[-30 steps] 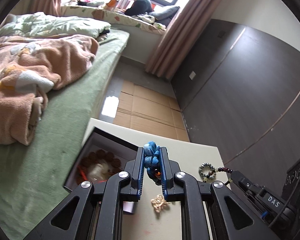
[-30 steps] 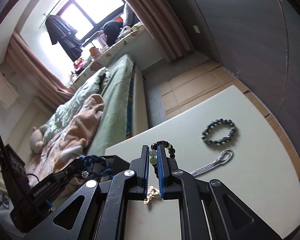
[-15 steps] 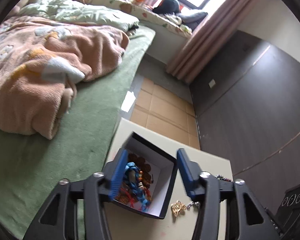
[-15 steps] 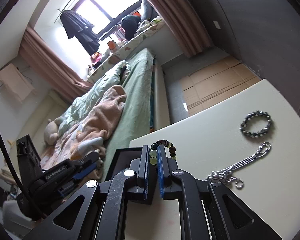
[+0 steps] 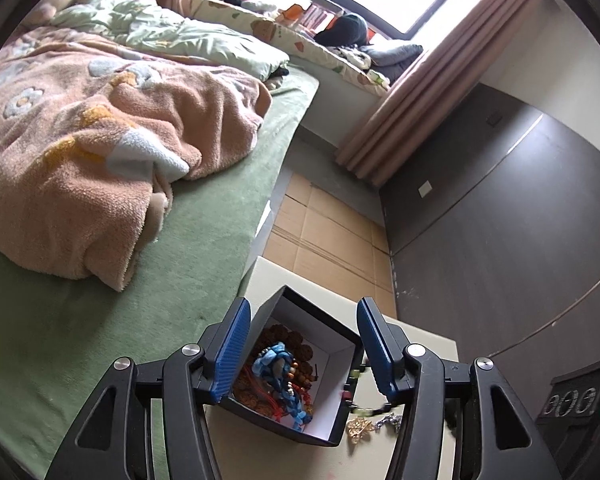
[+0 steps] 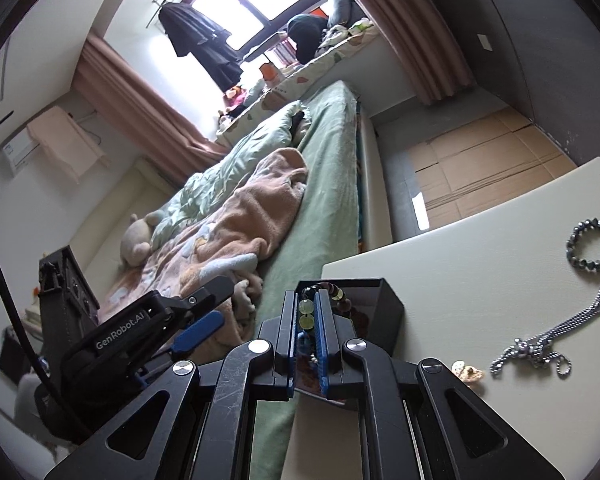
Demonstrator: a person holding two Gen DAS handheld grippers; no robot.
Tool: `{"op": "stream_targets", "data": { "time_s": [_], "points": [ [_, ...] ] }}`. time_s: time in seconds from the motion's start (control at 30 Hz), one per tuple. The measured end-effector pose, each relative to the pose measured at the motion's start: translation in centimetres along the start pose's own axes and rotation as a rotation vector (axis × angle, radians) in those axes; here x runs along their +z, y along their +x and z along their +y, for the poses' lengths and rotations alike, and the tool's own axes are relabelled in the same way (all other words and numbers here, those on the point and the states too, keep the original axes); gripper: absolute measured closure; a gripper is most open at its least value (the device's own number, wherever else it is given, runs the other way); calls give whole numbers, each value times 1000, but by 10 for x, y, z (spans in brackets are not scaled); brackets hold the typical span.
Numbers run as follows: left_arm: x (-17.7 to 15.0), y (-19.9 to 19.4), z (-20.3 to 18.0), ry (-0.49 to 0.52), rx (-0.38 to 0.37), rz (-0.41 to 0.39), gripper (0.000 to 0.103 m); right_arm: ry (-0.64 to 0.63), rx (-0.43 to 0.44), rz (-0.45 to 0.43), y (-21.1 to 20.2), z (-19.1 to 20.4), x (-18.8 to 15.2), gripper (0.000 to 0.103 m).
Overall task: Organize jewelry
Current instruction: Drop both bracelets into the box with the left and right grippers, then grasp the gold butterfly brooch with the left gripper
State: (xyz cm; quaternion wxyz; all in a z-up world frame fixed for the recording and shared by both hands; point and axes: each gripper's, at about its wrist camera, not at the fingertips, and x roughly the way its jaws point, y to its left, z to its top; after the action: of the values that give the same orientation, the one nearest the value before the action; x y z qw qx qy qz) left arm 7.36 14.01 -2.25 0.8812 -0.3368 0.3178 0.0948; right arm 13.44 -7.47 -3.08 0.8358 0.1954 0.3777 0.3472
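**Beads over the box, left jaws apart**

Left wrist view: the left gripper point(image 5: 300, 344) stands wide and empty, having just opened, above the black box point(image 5: 342, 420), where the blue braided piece point(image 5: 278, 364) lies among brown beads. Right gripper point(image 6: 310, 328) is pinched narrow on the green-and-dark bead bracelet point(image 6: 306, 314) above that box. At 3 o'clock on the table point(image 6: 480, 272): silver chain point(image 6: 548, 340), dark bead bracelet point(image 6: 592, 245)

The box point(image 5: 342, 392) stood open-topped at the bench's point(image 6: 480, 264) bed-side edge, its walls ringing the heap point(image 5: 284, 376) inside. Beside it lay a charm point(image 6: 467, 372), a chain point(image 6: 548, 340) and a bracelet point(image 6: 592, 245); the bench between them was bare. The bed point(image 5: 228, 216) crowded that edge.
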Motion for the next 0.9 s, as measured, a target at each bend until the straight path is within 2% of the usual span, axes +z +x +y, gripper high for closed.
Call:
{"op": "stream_targets", "data": {
  "time_s": [0.07,0.1,0.13,0.2,0.37,0.43,0.57,0.67,0.8,0.9],
  "points": [
    [1,1,4,-17,9,1,46,-7,-11,30,10,1,-1,93],
    [2,1,6,-25,14,2,46,-4,-10,59,16,0,-2,85],
    [2,2,7,-29,15,3,46,4,-11,86,21,-3,-3,72],
    [2,2,8,-35,18,2,46,22,-34,84,19,-8,-5,62],
    [-3,5,-3,1,15,11,46,44,-63,46,-3,-23,1,59],
    [-7,8,-10,21,4,25,46,61,-86,31,-13,-32,3,46],
    [-17,14,-25,69,-23,54,46,101,-129,-1,-36,-51,7,44],
    [-27,19,-41,127,-28,83,46,126,-155,-13,-49,-64,10,43],
    [-42,26,-62,225,-28,122,46,168,-192,-18,-63,-81,13,31],
    [-53,30,-76,280,-34,141,46,185,-218,-17,-71,-90,14,31]
  ]
}}
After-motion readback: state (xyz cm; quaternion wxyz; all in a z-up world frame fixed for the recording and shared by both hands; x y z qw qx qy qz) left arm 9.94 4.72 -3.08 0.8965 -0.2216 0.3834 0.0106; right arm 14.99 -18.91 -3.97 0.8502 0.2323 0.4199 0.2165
